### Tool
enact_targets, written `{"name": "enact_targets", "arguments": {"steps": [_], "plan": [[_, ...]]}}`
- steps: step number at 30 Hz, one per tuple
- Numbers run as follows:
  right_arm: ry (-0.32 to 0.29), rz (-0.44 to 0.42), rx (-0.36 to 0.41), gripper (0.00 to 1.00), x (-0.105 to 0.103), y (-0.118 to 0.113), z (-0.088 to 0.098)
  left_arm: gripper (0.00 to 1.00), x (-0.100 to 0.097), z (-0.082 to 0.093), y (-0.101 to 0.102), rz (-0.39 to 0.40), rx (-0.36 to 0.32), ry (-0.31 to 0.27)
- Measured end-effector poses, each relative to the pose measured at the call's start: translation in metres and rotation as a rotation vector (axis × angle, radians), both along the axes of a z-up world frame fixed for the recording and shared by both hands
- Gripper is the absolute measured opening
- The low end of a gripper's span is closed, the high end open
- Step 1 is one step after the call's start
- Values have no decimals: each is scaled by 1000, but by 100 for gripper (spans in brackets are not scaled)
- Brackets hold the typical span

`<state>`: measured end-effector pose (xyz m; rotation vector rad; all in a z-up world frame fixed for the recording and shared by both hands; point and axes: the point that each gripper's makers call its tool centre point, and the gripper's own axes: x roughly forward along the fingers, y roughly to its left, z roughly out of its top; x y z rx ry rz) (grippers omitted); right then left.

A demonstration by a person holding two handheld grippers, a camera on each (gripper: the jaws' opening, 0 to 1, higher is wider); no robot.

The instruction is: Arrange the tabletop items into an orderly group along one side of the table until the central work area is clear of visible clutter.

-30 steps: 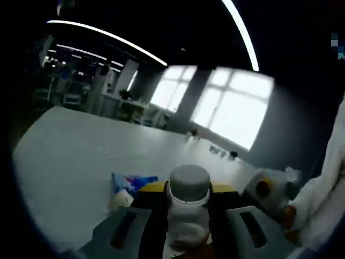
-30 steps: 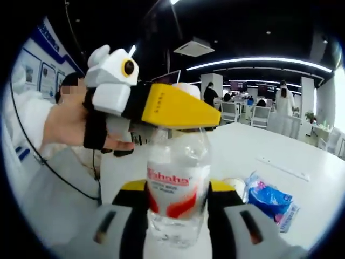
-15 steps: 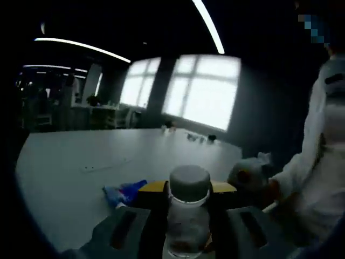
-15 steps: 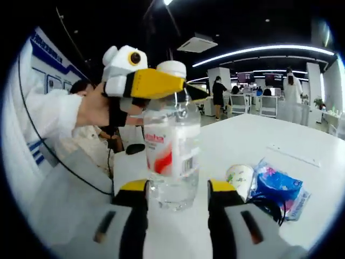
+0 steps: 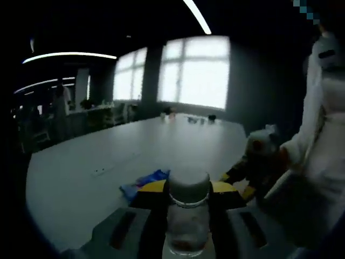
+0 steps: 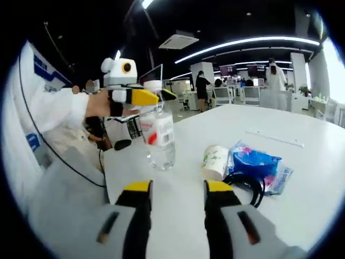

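One water bottle [image 6: 158, 137] is the thing I anchor everything to: it stands upright on the white table [image 6: 302, 178], long axis vertical, white cap at the top and its base on the tabletop close to the table's edge. My left gripper [image 6: 161, 95] reaches in level from the side and has its yellow jaws closed around the bottle's neck, just under the cap. In the left gripper view that same bottle [image 5: 187, 224] rises between my two jaws with its grey-looking cap nearest the lens, so I look along it toward the far windows.

My right gripper [image 6: 177, 190] is spread wide and holds nothing; its yellow-tipped jaws rest apart from the bottle, on the near side of it, with bare table between them. In the left gripper view, my right gripper [image 5: 237, 182] shows just beside the bottle.

Beside the bottle, on the side away from my left hand [image 6: 102, 104], a small paper cup [image 6: 215, 161] with a green print stands on the table. Just beyond the cup, farther from the bottle, lies a blue snack packet [image 6: 257, 163], flat, with a black cable [image 6: 249, 184] looped against it. In the left gripper view the packet [image 5: 146, 182] peeks out beside the bottle's shoulder. Well beyond the bottle, a long thin strip [image 6: 276, 138] lies flat on the table
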<state>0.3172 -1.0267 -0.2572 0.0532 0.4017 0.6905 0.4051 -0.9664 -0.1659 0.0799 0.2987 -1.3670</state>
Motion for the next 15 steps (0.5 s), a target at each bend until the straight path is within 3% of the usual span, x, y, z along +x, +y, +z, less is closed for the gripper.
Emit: {"name": "enact_targets", "arguments": {"steps": [5,11,15], "plan": [[24,-23,-5,34,-3,-7,-8,24,11,-7,2,-12,18,-36],[51,-47,-28,33,-9,-11,-21,24,28,-14,4,-36,32,-33],[62,-63,-27,34,-14,-12,-29,24,42,-18,4,-64,58,-77]]}}
